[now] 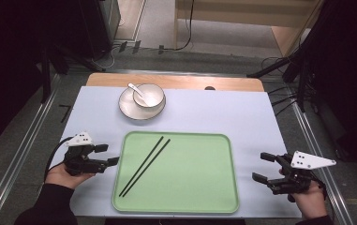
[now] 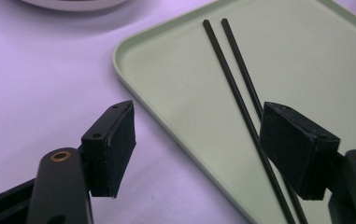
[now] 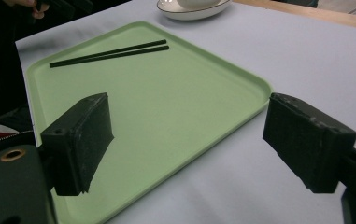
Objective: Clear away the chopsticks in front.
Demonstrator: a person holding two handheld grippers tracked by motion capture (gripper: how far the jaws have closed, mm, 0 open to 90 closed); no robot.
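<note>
A pair of thin black chopsticks (image 1: pixel 144 166) lies side by side on the left half of a pale green, round-cornered plastic tray (image 1: pixel 199 187), running on a slant from the tray's near left part up toward its far middle, and their closeness and shared line suggest they were set down together as a pair. The left gripper (image 1: pixel 110 154) is held low just beside the tray's left edge, its jaws spread wide and gripping nothing; in the left gripper view one pad (image 2: pixel 112 147) sits over the pale cloth (image 2: pixel 35 84) outside the tray rim while the other is over the tray, in front of the chopsticks, so the hand appears aimed at them, probably to reach in for them. The right gripper (image 1: pixel 264 168) waits off the tray's right edge, well apart from the chopsticks, likewise wide open and empty; its own view looks across the bare green surface toward the sticks (image 3: pixel 110 52), a resting stance that leaves the work to the other hand. Beyond the tray's far edge a white ceramic bowl (image 1: pixel 149 95) sits on a matching white plate (image 1: pixel 128 111) with a white spoon (image 1: pixel 135 90) leaning in it, and it seems a likely place to rest the chopsticks.
</note>
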